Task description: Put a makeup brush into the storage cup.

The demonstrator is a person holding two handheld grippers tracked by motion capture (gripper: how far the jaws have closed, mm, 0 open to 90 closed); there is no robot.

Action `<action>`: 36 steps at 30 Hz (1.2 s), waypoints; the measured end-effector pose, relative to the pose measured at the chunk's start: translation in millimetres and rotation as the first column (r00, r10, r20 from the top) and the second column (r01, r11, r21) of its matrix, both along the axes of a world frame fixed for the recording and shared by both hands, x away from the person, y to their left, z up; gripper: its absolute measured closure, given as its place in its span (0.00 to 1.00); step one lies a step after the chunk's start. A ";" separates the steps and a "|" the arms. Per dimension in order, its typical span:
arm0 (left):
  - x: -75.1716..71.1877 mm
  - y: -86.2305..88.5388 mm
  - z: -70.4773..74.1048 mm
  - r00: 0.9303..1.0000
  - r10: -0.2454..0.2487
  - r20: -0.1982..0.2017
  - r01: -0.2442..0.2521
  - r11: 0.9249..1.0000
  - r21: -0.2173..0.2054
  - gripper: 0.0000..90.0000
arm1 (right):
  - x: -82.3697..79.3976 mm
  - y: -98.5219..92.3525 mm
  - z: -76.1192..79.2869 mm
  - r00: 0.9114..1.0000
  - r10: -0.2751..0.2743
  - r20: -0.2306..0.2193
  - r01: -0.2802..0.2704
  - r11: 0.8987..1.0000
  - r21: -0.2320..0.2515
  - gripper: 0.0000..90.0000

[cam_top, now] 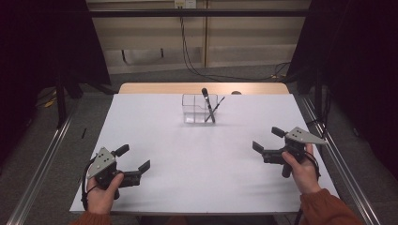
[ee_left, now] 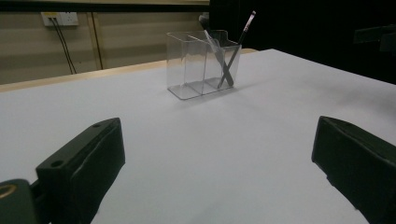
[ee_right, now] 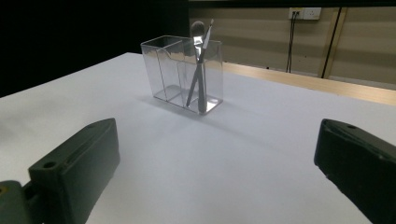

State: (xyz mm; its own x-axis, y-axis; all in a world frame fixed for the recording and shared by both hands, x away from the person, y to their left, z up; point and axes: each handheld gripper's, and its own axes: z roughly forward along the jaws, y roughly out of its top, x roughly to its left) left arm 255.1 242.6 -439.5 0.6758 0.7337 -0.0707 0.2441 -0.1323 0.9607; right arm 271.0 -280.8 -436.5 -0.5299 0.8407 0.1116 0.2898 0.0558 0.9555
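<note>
While your grippers wait near the table's near edge, the clear organizer (cam_top: pixel 199 108) stands well ahead of them, close to the far edge and roughly midway between the left and right edges. It is a transparent box split into compartments, upright on the white table top (cam_top: pixel 202 159). Two slim tools stand in its right-hand compartment as the high view shows it: a dark brush (cam_top: pixel 207 105) with a rounded head at the top, and a thin pencil-like stick (cam_top: pixel 217 107) leaning across it, so the two cross partway up (which of them is in front, you cannot tell from the high view). The other compartments look empty.

Your left gripper (cam_top: pixel 136 161) sits near the near left corner, held in your left hand (cam_top: pixel 104 190), its jaws spread wide with nothing between them; from the left gripper view the organizer (ee_left: pixel 201 63) lies straight ahead, well apart from the jaw tips. Your right gripper (cam_top: pixel 266 139) sits toward the right edge, a little farther from the near edge than the left one, held in your right hand (cam_top: pixel 300 171). Its jaws also stand wide apart and hold nothing, and in the right gripper view the organizer (ee_right: pixel 184 72) stands ahead and slightly left. Both grippers point inward, toward the middle of the table.

Beyond the far edge a strip of bare wood (cam_top: pixel 155 88) shows.
</note>
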 end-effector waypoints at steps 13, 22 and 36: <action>-2.7 -0.3 -0.6 1.000 0.012 -0.005 -0.012 1.000 0.000 0.03 | -23.2 -5.6 -11.4 1.000 0.007 0.011 -0.006 0.999 -0.035 0.00; -2.9 -0.4 -0.5 1.000 0.004 -0.001 -0.004 1.000 0.005 0.03 | -40.1 -11.9 -15.4 1.000 0.005 0.003 -0.004 0.999 -0.041 0.01; -5.5 -1.4 -0.3 1.000 0.005 -0.006 -0.005 1.000 0.004 0.03 | -65.8 -23.7 -16.8 1.000 -0.006 0.013 0.006 0.999 -0.038 0.00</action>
